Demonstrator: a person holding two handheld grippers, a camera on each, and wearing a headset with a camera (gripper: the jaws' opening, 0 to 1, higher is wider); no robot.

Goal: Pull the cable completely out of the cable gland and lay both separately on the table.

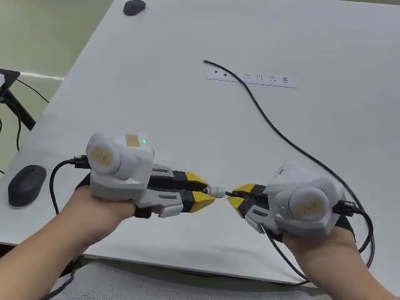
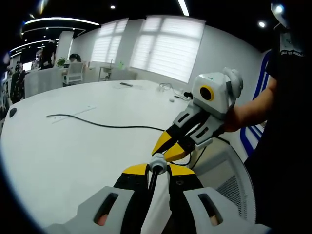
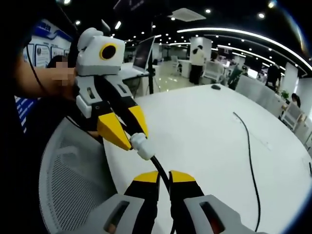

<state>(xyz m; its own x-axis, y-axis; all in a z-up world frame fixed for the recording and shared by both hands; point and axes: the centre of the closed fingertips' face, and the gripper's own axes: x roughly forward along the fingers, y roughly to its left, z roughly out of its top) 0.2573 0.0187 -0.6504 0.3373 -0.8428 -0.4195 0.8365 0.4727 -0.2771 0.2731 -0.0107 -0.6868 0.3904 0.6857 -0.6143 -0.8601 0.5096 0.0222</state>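
Observation:
A small white cable gland (image 1: 217, 192) hangs in the air over the table's near edge, between the two grippers. My left gripper (image 1: 209, 190) is shut on it from the left. In the left gripper view the gland (image 2: 157, 162) sits right at the yellow tips of my left gripper (image 2: 157, 170). A thin black cable (image 3: 158, 165) runs out of the gland (image 3: 139, 143) into my right gripper (image 3: 164, 176), which is shut on it. The right gripper (image 1: 236, 194) faces the left one, tip to tip, a short gap apart.
A long black cable (image 1: 275, 128) lies across the white table (image 1: 169, 100), past a white power strip (image 1: 250, 78). A black mouse (image 1: 26, 184) sits at the near left edge, another dark mouse (image 1: 134, 7) at the far edge. A mesh chair (image 3: 73, 185) stands below the edge.

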